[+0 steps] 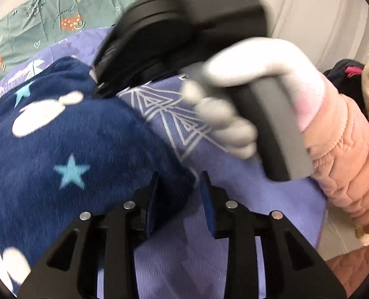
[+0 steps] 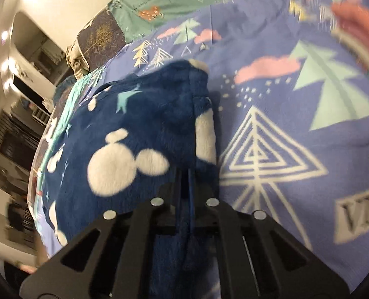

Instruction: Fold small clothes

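Fingers of the right hand-held gripper (image 2: 184, 172) are pressed together on a fold of the navy fleece garment (image 2: 139, 129), which lies bunched on the purple tree-print bedsheet (image 2: 284, 134). The left hand-held gripper (image 1: 179, 199) stands partly open with nothing between its blue pads (image 1: 206, 206), at the garment's edge. A white-gloved hand (image 1: 234, 99) in a pink quilted sleeve (image 1: 346, 149) grips the other tool's handle.

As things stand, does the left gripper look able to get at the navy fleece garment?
Probably yes. The left gripper is open right at the edge of the navy fleece garment, with nothing between them; the right gripper already pinches it farther along.
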### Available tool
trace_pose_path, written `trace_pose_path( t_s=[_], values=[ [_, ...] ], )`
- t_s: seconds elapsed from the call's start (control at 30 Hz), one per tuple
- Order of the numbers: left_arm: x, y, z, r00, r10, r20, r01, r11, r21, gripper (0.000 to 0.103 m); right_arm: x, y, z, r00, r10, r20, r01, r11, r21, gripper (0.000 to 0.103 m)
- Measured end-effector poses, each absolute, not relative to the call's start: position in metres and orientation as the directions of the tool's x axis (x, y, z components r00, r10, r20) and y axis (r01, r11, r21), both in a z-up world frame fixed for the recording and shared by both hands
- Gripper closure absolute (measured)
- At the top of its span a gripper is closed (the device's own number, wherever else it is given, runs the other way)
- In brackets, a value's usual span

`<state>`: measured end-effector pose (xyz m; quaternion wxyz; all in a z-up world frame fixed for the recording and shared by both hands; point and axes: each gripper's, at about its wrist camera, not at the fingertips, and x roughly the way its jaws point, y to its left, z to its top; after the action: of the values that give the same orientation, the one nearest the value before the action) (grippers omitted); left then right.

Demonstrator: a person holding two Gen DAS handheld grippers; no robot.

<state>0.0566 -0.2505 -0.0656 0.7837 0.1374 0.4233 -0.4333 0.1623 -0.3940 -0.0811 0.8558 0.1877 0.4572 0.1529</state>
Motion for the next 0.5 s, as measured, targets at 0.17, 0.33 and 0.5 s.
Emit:
trace_pose_path(
  t_s=[0.17,0.33,0.5],
  values=[
    [0.047,-0.186,-0.045,0.247,-0.651,-0.718,0.747,0.6,-0.286,0.071,0.117,-0.379,-0.046,0.558,0.46,-0.691,-0.173,0.878,0.446,0.086],
    [0.035,-0.103,-0.029,0.389,-0.624,-0.678,0.63,0.717,-0.299,0.071,0.085,-0.357,-0.071,0.487,0.353,-0.799,-0.246,0.933,0.263,0.07],
    [0.028,0.013,-0.009,0.624,-0.45,-0.639,0.397,0.887,-0.237,0.069,0.071,-0.342,-0.058,0.536,0.229,-0.813,-0.198,0.97,0.144,0.071]
  ],
)
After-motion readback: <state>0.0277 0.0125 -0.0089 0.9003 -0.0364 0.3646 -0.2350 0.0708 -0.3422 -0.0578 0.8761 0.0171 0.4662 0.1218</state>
